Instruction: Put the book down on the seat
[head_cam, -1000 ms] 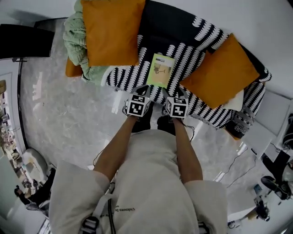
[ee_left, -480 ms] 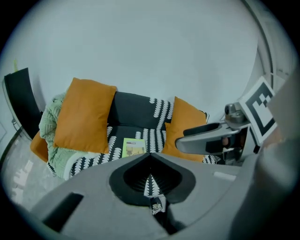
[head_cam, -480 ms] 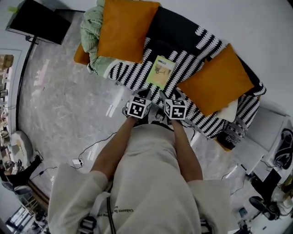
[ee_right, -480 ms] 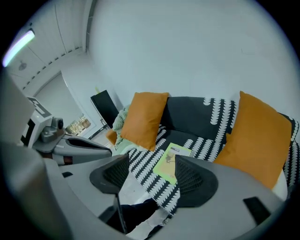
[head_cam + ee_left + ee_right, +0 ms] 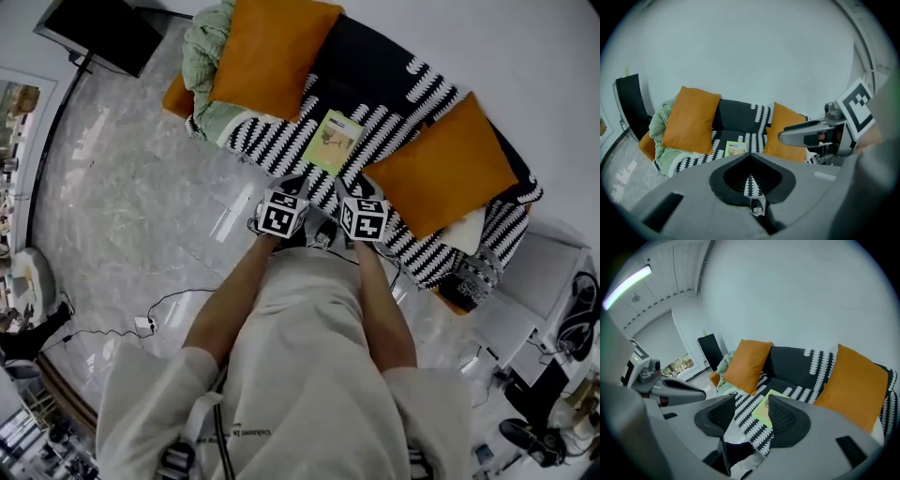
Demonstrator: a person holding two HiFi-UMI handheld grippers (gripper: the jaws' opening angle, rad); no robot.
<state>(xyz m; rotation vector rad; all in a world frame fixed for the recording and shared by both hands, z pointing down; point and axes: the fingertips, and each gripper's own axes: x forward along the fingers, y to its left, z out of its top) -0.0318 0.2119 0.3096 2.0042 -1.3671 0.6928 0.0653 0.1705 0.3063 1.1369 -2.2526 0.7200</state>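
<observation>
The book (image 5: 335, 142), thin with a yellow-green cover, lies flat on the sofa seat (image 5: 394, 94) between two orange cushions, and nothing touches it. It also shows in the left gripper view as the book (image 5: 736, 148) and past the right jaws as the book (image 5: 764, 408). My left gripper (image 5: 293, 183) hangs at the sofa's front edge, short of the book, its jaws together and empty. Beside it my right gripper (image 5: 354, 189) has its jaws apart and closing, with nothing between them. The left gripper (image 5: 750, 157) and the right gripper (image 5: 751, 400) both point at the sofa.
The sofa carries a black-and-white patterned throw, an orange cushion (image 5: 272, 47) at the left on a green blanket (image 5: 206, 56), and another orange cushion (image 5: 436, 169) at the right. A black screen (image 5: 103, 28) stands at the far left. A cable (image 5: 150, 319) lies on the marble floor.
The head view has swung, so the sofa sits a little differently in the frame. The book has stayed where it lies. Both grippers keep their place at the sofa's front edge.
</observation>
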